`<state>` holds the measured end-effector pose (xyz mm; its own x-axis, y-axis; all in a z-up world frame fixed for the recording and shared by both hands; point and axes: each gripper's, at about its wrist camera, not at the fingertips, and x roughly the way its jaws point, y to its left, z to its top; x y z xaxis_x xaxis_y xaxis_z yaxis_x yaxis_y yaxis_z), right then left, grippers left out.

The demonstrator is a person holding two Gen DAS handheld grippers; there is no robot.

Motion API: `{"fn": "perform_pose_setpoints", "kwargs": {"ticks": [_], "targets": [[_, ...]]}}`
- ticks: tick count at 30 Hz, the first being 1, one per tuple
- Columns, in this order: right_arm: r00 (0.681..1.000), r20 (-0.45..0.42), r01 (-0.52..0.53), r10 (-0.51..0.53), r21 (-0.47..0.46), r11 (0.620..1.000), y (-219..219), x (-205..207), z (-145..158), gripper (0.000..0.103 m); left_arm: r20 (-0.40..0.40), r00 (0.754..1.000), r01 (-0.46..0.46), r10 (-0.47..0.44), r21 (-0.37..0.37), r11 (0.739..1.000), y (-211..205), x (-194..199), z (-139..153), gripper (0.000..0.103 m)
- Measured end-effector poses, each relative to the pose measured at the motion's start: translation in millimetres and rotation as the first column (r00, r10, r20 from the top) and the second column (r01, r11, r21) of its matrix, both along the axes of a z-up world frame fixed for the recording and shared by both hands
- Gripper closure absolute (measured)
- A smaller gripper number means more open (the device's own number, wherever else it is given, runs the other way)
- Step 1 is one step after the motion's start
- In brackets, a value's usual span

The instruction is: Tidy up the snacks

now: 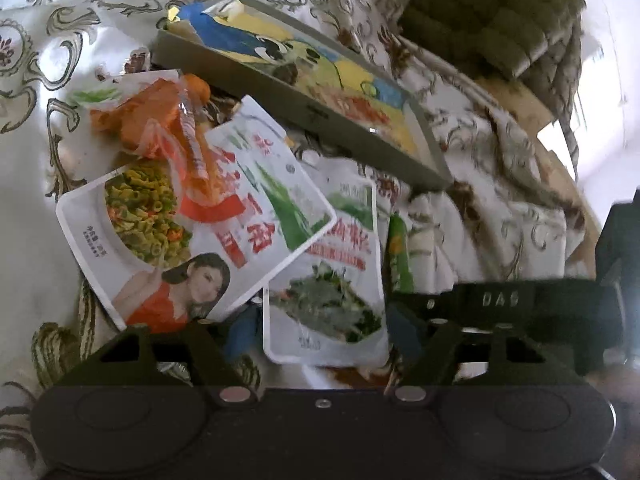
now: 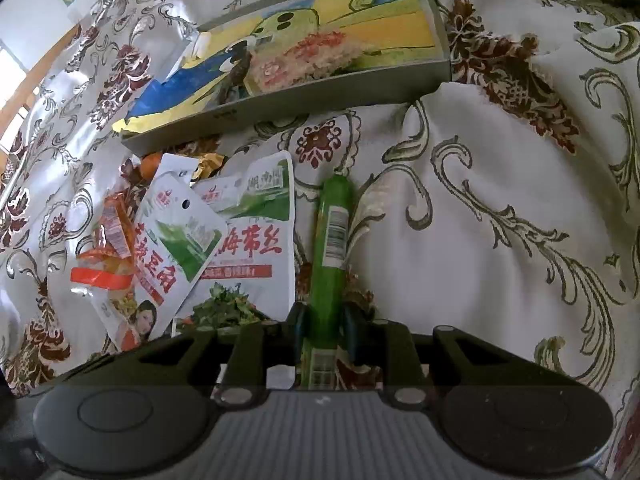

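My right gripper [image 2: 325, 330] is shut on a green sausage stick [image 2: 333, 240] that lies lengthwise on the patterned cloth. The stick also shows in the left wrist view [image 1: 399, 258]. Left of it lies a pile of snack packs: a white seaweed pack [image 2: 248, 252], a white bean pack [image 2: 168, 248] and an orange pack [image 2: 106, 236]. My left gripper [image 1: 320, 344] is open, with the seaweed pack [image 1: 332, 276] between its fingers. A grey tray [image 2: 320, 96] holding a colourful snack bag [image 2: 304, 40] sits behind the pile.
The patterned cloth [image 2: 500, 208] is bare to the right of the sausage stick. In the left wrist view, the right gripper's black body [image 1: 520, 304] is close on the right, and a cushioned chair [image 1: 492, 20] stands beyond the table edge.
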<state>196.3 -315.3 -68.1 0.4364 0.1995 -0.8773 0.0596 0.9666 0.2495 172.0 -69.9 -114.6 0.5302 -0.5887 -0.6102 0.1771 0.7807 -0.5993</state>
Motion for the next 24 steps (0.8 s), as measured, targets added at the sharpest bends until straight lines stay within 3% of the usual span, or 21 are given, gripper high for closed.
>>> {"fn": "perform_pose_setpoints", "kwargs": {"ticks": [3,8,16,20,22,24], "targets": [[1.000,0.012,0.004,-0.004,-0.012,1.000,0.3,0.8,1.1,0.080,0.021,1.000,-0.005,0.005,-0.030,1.000,2.6,0.8,3.7,0.060],[0.999,0.027,0.035,-0.035,-0.005,0.999,-6.2,3.1,2.6,0.080,0.085,0.996,0.012,-0.004,-0.096,0.995,1.4,-0.2,16.3,0.066],[0.997,0.026,0.075,-0.075,0.028,0.997,-14.8,4.5,1.1,0.080,0.080,0.997,-0.008,0.021,-0.167,0.986,-9.3,26.8,14.7,0.065],[0.996,0.035,0.086,-0.087,0.034,0.996,-15.6,5.5,1.9,0.080,0.002,0.998,-0.062,0.064,-0.202,0.977,-4.7,38.8,-0.8,0.045],[0.995,0.043,0.085,-0.087,0.028,0.996,-14.6,6.3,2.3,0.080,-0.061,0.995,-0.095,0.083,-0.220,0.971,-3.8,43.6,-10.5,0.045],[0.996,0.045,0.082,-0.083,0.022,0.996,-13.2,7.2,2.1,0.080,-0.063,0.994,-0.103,0.092,-0.215,0.971,-5.2,45.3,-12.4,0.043]]}}
